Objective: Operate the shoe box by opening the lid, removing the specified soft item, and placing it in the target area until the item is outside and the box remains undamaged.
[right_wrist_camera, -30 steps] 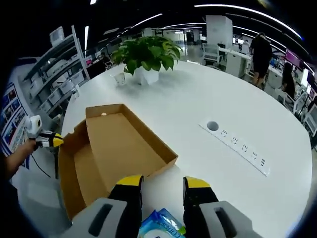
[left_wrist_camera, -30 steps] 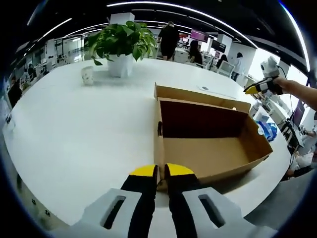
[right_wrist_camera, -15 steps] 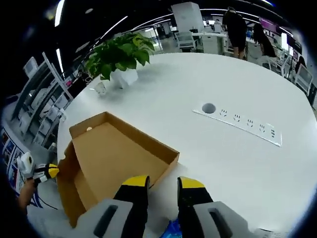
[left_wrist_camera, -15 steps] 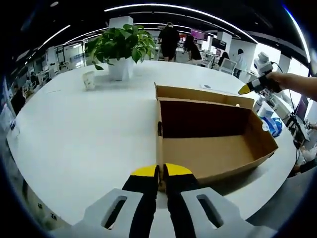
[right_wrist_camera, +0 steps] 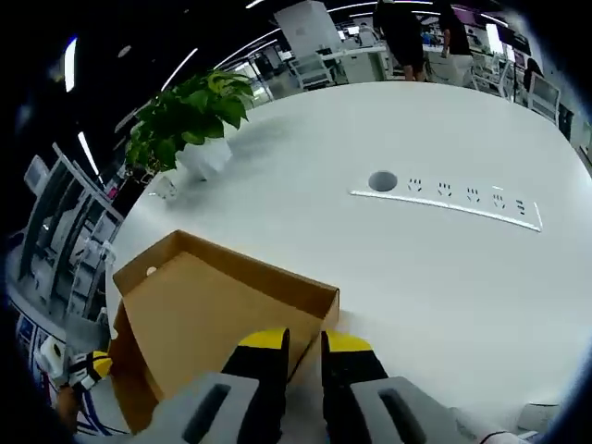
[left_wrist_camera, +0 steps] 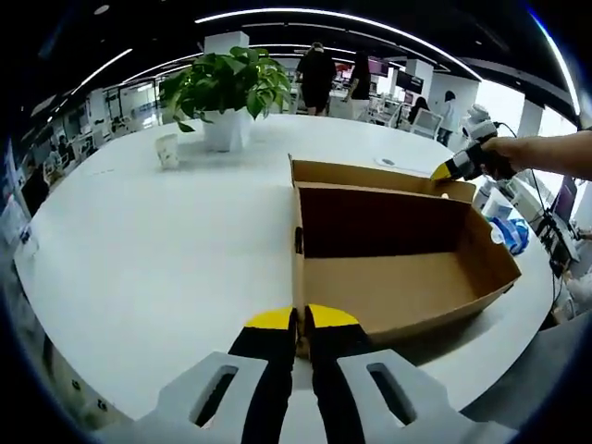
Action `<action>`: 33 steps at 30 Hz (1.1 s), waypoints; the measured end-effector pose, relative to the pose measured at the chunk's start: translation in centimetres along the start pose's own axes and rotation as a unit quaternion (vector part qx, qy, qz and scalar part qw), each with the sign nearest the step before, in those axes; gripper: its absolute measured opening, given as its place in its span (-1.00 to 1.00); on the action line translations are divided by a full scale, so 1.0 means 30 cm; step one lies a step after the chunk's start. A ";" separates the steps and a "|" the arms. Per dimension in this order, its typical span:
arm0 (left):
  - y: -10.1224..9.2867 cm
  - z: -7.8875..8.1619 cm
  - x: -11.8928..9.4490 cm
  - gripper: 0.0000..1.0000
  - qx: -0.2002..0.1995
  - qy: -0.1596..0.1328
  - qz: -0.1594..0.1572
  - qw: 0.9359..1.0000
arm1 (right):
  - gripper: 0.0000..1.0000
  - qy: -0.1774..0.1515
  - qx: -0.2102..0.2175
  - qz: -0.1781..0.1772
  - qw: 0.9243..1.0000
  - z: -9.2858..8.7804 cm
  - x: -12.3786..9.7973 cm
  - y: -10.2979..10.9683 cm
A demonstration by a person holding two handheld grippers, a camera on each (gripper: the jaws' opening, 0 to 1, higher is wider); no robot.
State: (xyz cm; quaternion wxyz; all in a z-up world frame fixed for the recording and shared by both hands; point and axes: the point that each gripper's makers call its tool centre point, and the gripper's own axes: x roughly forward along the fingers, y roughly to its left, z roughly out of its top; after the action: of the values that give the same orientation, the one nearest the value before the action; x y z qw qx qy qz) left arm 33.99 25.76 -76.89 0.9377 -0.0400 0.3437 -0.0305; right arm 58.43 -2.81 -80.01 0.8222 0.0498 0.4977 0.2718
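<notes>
The left tool (left_wrist_camera: 298,321) stays clamped on the near wall of the open box (left_wrist_camera: 388,250), which lies just ahead of it on the white surface (left_wrist_camera: 157,240). The right tool (right_wrist_camera: 302,340), its jaws narrower than before, has come down to the lid's (right_wrist_camera: 222,314) corner. The blue packet (left_wrist_camera: 511,235) lies beyond the box's far end.

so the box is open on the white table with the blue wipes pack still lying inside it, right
Not quite. The shoe box is open on the white table, but it is empty: the left gripper view shows only bare cardboard inside. The blue pack lies outside, past the box's far end.
</notes>
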 end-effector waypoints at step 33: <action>-0.003 -0.002 0.004 -0.97 -0.009 -0.002 -0.004 1.000 | -1.00 -0.054 -0.013 -0.039 0.998 0.078 -0.096 0.045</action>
State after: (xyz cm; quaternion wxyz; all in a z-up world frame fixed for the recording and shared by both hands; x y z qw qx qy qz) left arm 34.05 25.66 -77.00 0.9380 -0.0501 0.3415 -0.0311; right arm 58.83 -2.66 -76.08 0.8582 0.0342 0.4507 0.2434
